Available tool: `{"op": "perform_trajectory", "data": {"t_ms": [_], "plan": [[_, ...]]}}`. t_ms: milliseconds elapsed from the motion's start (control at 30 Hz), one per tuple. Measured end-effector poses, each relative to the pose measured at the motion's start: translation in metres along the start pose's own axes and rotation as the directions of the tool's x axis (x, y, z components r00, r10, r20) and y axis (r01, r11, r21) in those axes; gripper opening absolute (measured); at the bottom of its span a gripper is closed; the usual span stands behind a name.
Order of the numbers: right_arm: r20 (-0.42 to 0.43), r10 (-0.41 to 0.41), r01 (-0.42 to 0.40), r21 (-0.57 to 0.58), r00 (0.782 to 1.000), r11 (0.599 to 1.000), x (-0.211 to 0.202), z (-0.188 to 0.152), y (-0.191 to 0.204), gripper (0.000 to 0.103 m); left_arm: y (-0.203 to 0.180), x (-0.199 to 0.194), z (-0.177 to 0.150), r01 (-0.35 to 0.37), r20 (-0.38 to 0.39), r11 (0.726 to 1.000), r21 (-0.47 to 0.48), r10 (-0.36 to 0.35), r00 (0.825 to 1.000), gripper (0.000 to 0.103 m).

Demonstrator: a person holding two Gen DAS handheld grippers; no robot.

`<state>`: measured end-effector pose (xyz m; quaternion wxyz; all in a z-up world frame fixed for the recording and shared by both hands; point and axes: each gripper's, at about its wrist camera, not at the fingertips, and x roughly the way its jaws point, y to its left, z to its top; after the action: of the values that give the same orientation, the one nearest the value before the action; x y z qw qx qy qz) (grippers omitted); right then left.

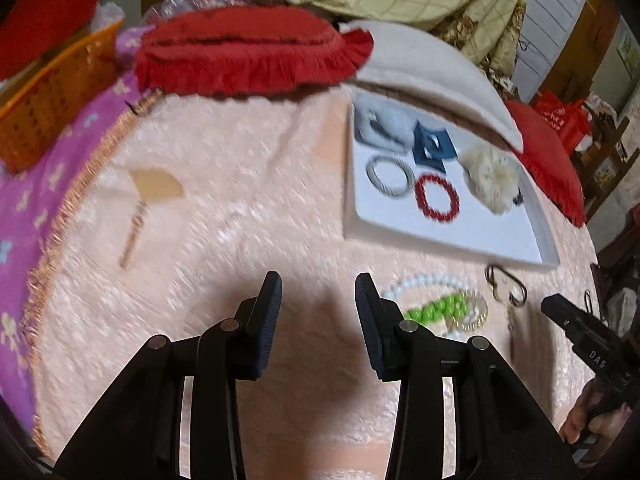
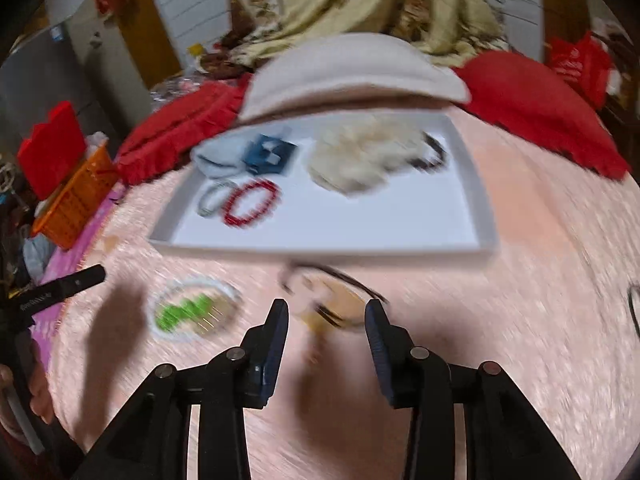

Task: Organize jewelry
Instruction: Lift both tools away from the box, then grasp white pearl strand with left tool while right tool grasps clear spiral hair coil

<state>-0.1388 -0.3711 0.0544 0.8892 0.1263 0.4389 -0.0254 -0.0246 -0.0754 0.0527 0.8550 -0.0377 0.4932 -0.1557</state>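
Observation:
A white tray (image 1: 440, 236) on the pink cloth holds a silver bracelet (image 1: 390, 176), a red bead bracelet (image 1: 436, 198), a blue square piece (image 1: 434, 146) and a cream fluffy scrunchie (image 1: 492, 178). In front of the tray lie a white pearl ring (image 1: 420, 280) around green beads (image 1: 436, 308), and dark wire hoops (image 1: 504, 284). My left gripper (image 1: 318, 292) is open over bare cloth left of the beads, with nothing between its pads. My right gripper (image 2: 327, 312) is open just short of the dark hoops (image 2: 340, 304), not touching them. The tray (image 2: 320, 246) lies beyond.
A fan-shaped wooden hairpin (image 1: 156, 188) lies on the cloth at left. Red fringed cushions (image 1: 248, 56) and a cream pillow (image 1: 432, 68) border the far side. An orange basket (image 1: 52, 104) stands at far left. Another dark hoop (image 2: 634, 312) lies at the right edge.

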Motion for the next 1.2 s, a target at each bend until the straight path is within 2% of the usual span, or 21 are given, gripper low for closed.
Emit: {"op": "perform_trajectory", "data": {"t_ms": [100, 233, 367, 467, 500, 533, 567, 667, 767, 867, 933, 967, 1200], "plan": [[-0.032, 0.013, -0.011, 0.071, 0.999, 0.997, -0.001, -0.014, -0.023, 0.038, -0.01, 0.013, -0.005, 0.019, -0.034, 1.0, 0.019, -0.019, 0.999, 0.037], [-0.027, 0.06, -0.056, 0.146, 0.998, 0.988, -0.007, -0.022, -0.04, 0.038, -0.025, 0.032, -0.006, 0.029, -0.065, 0.998, 0.057, -0.025, 0.998, 0.037], [-0.021, 0.12, -0.117, 0.121, 0.993, 0.986, -0.007, -0.022, -0.028, 0.038, -0.035, 0.05, -0.004, 0.027, -0.092, 0.996, 0.088, -0.019, 0.996, 0.037], [-0.03, 0.186, -0.183, 0.092, 0.982, 0.979, 0.0, -0.02, -0.01, 0.038, -0.04, 0.056, -0.001, 0.012, -0.081, 0.994, 0.112, -0.003, 0.997, 0.036], [-0.034, 0.21, -0.207, 0.075, 0.977, 0.975, 0.003, -0.018, 0.0, 0.038, -0.041, 0.056, -0.001, 0.012, -0.076, 0.992, 0.122, -0.003, 0.997, 0.033], [-0.038, 0.224, -0.222, 0.064, 0.974, 0.973, 0.007, -0.017, 0.007, 0.038, -0.043, 0.057, -0.001, 0.021, -0.084, 0.991, 0.131, -0.01, 0.996, 0.016], [-0.044, 0.241, -0.239, 0.054, 0.97, 0.97, 0.011, -0.015, 0.015, 0.038, -0.044, 0.058, -0.002, 0.027, -0.092, 0.99, 0.141, -0.014, 0.996, 0.009], [-0.064, 0.281, -0.279, 0.032, 0.958, 0.96, 0.028, -0.008, 0.039, 0.038, -0.046, 0.054, -0.01, 0.009, -0.079, 0.984, 0.18, 0.006, 0.997, 0.008], [-0.078, 0.284, -0.285, 0.004, 0.956, 0.959, 0.043, -0.001, 0.058, 0.037, -0.042, 0.049, -0.018, 0.004, -0.07, 0.983, 0.181, 0.009, 0.998, 0.008], [-0.104, 0.271, -0.274, -0.02, 0.957, 0.961, 0.058, 0.003, 0.07, 0.027, -0.035, 0.046, -0.021, 0.023, -0.074, 0.986, 0.165, -0.01, 0.997, 0.008], [-0.127, 0.261, -0.267, -0.03, 0.957, 0.963, 0.067, 0.004, 0.075, 0.013, -0.032, 0.045, -0.021, 0.031, -0.078, 0.987, 0.16, -0.019, 0.997, 0.008], [-0.134, 0.26, -0.266, -0.027, 0.956, 0.964, 0.068, 0.004, 0.074, 0.011, -0.031, 0.045, -0.021, 0.033, -0.078, 0.986, 0.161, -0.02, 0.997, 0.008], [-0.086, 0.259, -0.255, 0.058, 0.962, 0.965, 0.041, -0.005, 0.04, 0.009, -0.031, 0.043, -0.023, 0.032, -0.073, 0.986, 0.164, -0.021, 0.997, 0.008]]}}
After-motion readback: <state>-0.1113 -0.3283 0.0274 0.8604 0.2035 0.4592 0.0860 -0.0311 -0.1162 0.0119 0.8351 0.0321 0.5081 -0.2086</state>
